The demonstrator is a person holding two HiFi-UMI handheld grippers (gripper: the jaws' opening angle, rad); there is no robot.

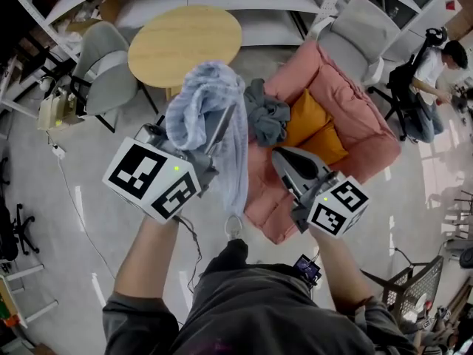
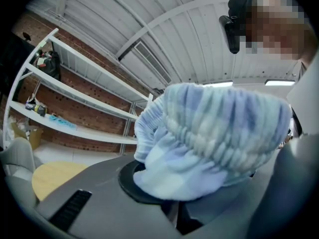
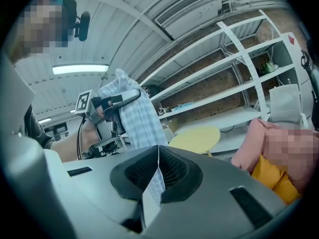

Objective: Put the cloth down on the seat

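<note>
A light blue checked cloth (image 1: 199, 102) is bunched over my left gripper (image 1: 225, 120), which is shut on it and held up high; a long tail hangs down to about knee level. In the left gripper view the cloth (image 2: 214, 133) fills the space above the jaws. The pink sofa (image 1: 355, 117) with its seat lies to the right, beyond the cloth. My right gripper (image 1: 277, 154) hovers over the sofa's near edge, pointing at the cloth, jaws close together and holding nothing. In the right gripper view the hanging cloth (image 3: 137, 118) shows ahead, and also through the narrow slit between the jaws.
Two orange cushions (image 1: 310, 120) and a crumpled grey cloth (image 1: 266, 117) lie on the sofa. A round wooden table (image 1: 185, 43) and a grey chair (image 1: 103, 65) stand behind. A person (image 1: 432, 80) sits at the far right; a wire basket (image 1: 414, 287) is near my right.
</note>
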